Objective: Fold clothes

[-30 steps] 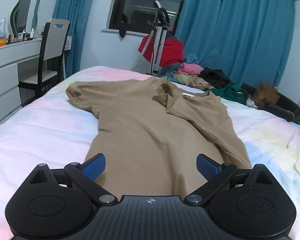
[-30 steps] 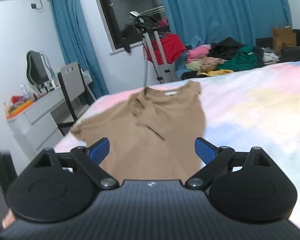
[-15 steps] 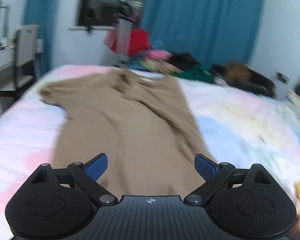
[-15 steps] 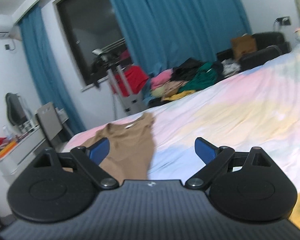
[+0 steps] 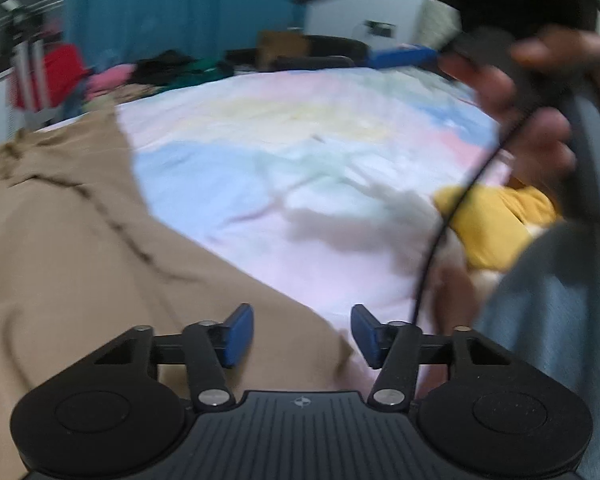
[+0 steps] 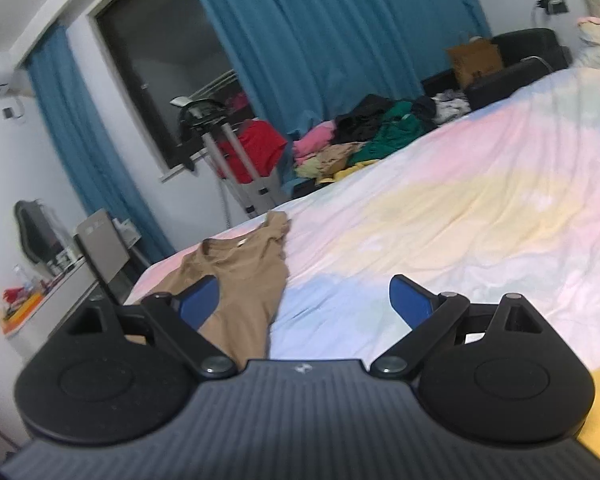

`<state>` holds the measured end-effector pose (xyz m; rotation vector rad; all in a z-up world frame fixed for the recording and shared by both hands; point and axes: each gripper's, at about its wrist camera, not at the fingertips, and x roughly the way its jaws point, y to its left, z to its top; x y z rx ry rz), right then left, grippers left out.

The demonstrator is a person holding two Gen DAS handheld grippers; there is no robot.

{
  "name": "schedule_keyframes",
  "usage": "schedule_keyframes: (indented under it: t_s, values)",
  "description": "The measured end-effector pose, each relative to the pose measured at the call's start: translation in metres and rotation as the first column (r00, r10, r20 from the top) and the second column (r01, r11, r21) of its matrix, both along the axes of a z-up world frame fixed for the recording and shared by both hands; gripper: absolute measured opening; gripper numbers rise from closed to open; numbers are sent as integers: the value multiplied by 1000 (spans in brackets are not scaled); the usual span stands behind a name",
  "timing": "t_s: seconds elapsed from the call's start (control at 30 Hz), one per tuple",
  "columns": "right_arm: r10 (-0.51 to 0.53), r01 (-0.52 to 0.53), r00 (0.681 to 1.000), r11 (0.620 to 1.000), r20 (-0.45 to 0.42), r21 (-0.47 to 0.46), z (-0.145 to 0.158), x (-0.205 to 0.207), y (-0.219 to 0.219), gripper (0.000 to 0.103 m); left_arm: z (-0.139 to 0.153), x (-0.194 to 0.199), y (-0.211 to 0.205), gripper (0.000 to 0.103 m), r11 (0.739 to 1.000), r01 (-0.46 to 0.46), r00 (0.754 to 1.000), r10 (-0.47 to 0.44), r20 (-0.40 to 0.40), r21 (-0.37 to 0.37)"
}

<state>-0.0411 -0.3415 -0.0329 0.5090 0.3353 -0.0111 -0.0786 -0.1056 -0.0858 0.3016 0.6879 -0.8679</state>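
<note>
A tan t-shirt point(image 5: 72, 248) lies spread on the pastel bed sheet point(image 5: 300, 168); it fills the left of the blurred left wrist view. My left gripper point(image 5: 302, 336) is open, partly narrowed, right over the shirt's near right hem corner, holding nothing. The shirt also shows in the right wrist view point(image 6: 240, 276), collar at the far end. My right gripper point(image 6: 304, 300) is wide open and empty, above the bed to the shirt's right. The person's hand point(image 5: 540, 120) holds the right gripper at the upper right of the left wrist view.
A yellow garment point(image 5: 496, 220) lies on the bed at the right. A pile of clothes point(image 6: 364, 140) and a rack with a red garment point(image 6: 252, 152) stand beyond the bed. A chair point(image 6: 104, 248) and desk stand left. Blue curtains hang behind.
My left gripper has swung right and down to the shirt's right hem corner, and its jaws have narrowed. My right gripper has drifted a little; the shirt stays flat.
</note>
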Motion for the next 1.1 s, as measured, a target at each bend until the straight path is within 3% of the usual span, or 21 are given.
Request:
schedule_keyframes:
  t_s: [0.13, 0.3, 0.43, 0.53, 0.67, 0.8, 0.9, 0.97, 1.1]
  values:
    - [42, -41, 999, 999, -21, 15, -5, 5, 2, 93, -10, -5, -9, 40, 999, 41, 999, -41, 0, 32]
    - [51, -50, 997, 998, -59, 24, -9, 13, 4, 93, -21, -14, -16, 37, 992, 93, 994, -98, 54, 87]
    - [39, -36, 995, 999, -96, 27, -14, 19, 5, 93, -22, -14, -13, 6, 994, 71, 994, -78, 82, 86]
    - [28, -24, 993, 999, -117, 38, -18, 22, 5, 93, -11, -11, -3, 3, 999, 35, 995, -37, 93, 23]
    - [-1, 7, 994, 999, -111, 51, -17, 17, 1, 93, 15, -7, 27, 3, 992, -34, 999, 38, 31, -119]
    - [-16, 23, 995, 997, -98, 70, -16, 12, -3, 93, 45, -5, 75, 3, 939, -177, 984, 165, -65, -295]
    - [-11, 18, 994, 997, -104, 69, -16, 13, -2, 93, 56, -4, 122, 3, 850, -328, 943, 274, -187, -412]
    - [-3, 11, 994, 998, -112, 66, -16, 15, 0, 93, 54, -3, 151, 3, 786, -443, 892, 340, -298, -432]
    - [18, -13, 993, 999, -117, 49, -16, 15, 8, 93, 36, 1, 181, 2, 710, -640, 755, 511, -411, -292]
